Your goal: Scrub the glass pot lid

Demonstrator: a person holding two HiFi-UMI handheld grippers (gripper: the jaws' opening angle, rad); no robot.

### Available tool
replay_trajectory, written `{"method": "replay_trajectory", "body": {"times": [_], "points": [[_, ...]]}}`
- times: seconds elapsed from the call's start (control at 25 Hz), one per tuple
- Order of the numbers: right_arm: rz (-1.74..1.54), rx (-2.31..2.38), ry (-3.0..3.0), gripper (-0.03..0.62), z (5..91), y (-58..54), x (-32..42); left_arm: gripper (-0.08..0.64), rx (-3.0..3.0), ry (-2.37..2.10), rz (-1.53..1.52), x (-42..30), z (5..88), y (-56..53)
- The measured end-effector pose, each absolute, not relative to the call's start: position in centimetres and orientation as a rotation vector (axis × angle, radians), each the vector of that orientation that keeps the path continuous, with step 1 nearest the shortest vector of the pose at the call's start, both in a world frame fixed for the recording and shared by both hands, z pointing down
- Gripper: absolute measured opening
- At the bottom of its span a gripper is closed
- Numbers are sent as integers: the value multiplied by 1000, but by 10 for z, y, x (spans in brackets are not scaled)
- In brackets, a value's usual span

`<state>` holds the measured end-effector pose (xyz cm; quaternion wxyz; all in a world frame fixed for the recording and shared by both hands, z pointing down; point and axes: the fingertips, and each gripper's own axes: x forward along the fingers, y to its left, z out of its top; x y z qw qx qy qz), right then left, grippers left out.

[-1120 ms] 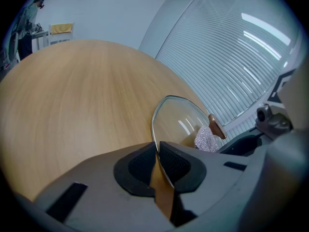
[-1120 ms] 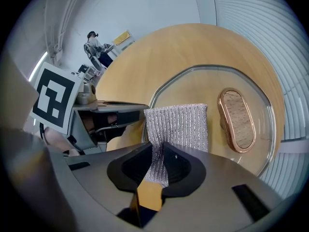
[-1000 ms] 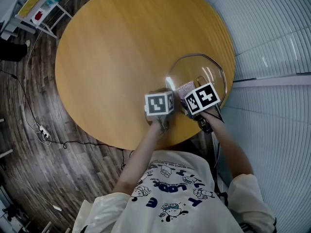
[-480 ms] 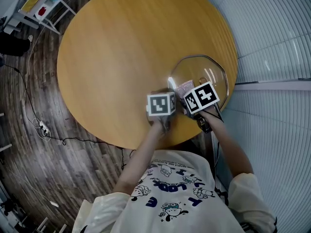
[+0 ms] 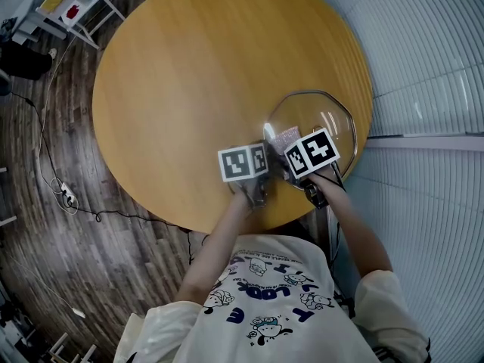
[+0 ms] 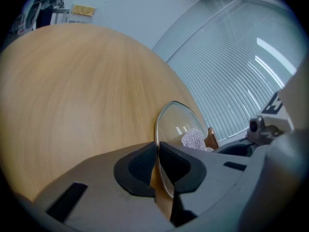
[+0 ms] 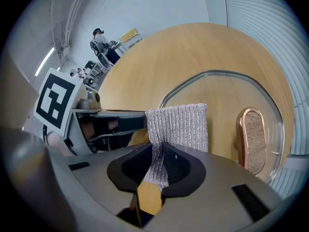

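The glass pot lid (image 5: 316,121) with a metal rim lies at the right side of the round wooden table (image 5: 189,74). My left gripper (image 5: 259,174) is shut on the lid's near-left rim (image 6: 158,144), and the lid stands tilted up in the left gripper view. My right gripper (image 5: 291,157) is shut on a silver mesh scrubbing cloth (image 7: 179,127), held over the lid's near part. The cloth (image 5: 287,137) shows just beyond the marker cube. The lid's copper-coloured handle (image 7: 253,139) lies to the right of the cloth.
The table's right edge (image 5: 366,127) is close behind the lid, with white blinds (image 5: 423,74) beyond it. A small white stand (image 5: 72,6) and cables (image 5: 64,195) are on the dark wooden floor at the left.
The left gripper's marker cube has shifted slightly down and left and turned. The lid and the right gripper stay almost where they were.
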<state>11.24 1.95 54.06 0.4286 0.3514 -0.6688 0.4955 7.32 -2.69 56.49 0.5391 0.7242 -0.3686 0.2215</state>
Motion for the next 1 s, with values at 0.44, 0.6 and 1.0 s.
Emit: {"method": "replay_trajectory", "body": {"times": [0.44, 0.6, 1.0], "points": [[1213, 820, -1677, 72, 545, 16, 105, 32, 1711, -911, 457, 53, 555, -29], [1185, 801, -1681, 72, 547, 15, 98, 32, 1692, -929, 424, 42, 552, -26], [1146, 756, -1706, 72, 559, 13, 70, 32, 1686, -988, 375, 9, 545, -20]]}}
